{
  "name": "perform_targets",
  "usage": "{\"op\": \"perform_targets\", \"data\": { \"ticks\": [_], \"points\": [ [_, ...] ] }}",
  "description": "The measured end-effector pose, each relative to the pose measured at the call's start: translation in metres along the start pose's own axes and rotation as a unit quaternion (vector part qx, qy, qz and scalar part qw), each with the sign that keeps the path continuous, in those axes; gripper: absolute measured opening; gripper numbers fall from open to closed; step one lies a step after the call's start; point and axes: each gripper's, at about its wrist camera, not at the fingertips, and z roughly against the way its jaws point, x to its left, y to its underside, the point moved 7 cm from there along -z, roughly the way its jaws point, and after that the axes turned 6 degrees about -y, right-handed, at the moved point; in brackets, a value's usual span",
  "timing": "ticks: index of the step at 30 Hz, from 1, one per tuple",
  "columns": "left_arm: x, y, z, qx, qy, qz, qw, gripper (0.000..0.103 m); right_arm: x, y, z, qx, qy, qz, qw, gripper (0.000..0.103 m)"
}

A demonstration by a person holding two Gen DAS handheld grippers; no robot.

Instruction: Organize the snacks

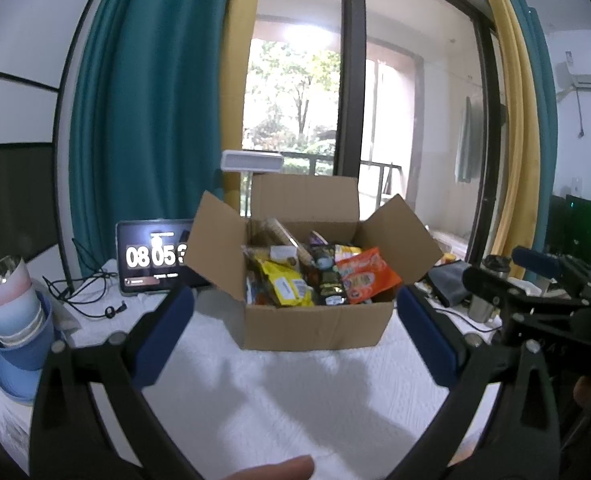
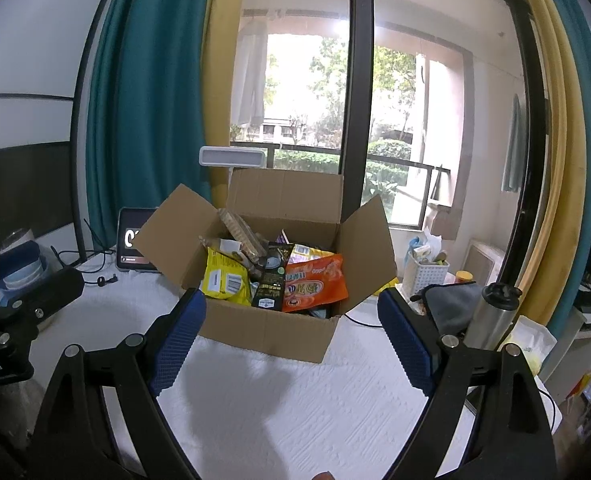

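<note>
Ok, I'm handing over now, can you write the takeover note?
Left gripper: open, empty, short of the box.
Right gripper: open, empty, also in front of the box.
Cardboard box: on the white cloth, flaps open, full of snacks; yellow bag left, black packet middle, orange bag right.
Done: nothing taken out.
Left: take out and sort all snacks.

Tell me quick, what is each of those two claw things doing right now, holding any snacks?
Left gripper: jaws open, empty, in front of the cardboard box.
Right gripper: jaws open, empty, also facing the box.
</note>
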Motion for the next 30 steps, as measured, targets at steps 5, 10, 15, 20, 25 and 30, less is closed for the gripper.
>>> {"op": "perform_targets", "data": {
  "ticks": [5,10,15,20,25,30],
  "points": [
    [-0.002,0.002,-0.003,0.003,0.0,-0.003,1.0,0.102,-0.004,0.006,-0.005,0.006,0.0,-0.007,1.0,0.09],
    [-0.002,0.003,-0.006,0.003,-0.004,-0.001,1.0,0.102,-0.007,0.008,-0.006,0.007,-0.001,-0.01,1.0,0.09],
    [-0.003,0.005,-0.008,0.006,-0.004,-0.002,1.0,0.102,-0.01,0.016,-0.011,0.017,-0.002,-0.018,1.0,0.09],
    [-0.003,0.007,-0.012,0.013,-0.003,-0.003,0.9999,0.102,-0.011,0.018,-0.013,0.02,-0.005,-0.019,1.0,0.09],
    [-0.002,0.01,-0.015,0.017,-0.002,-0.002,0.9998,0.102,-0.011,0.019,-0.015,0.025,-0.006,-0.019,0.999,0.09],
    [-0.002,0.011,-0.015,0.02,-0.001,-0.003,0.9998,0.102,-0.011,0.02,-0.016,0.027,-0.006,-0.018,0.999,0.09]
  ]
}}
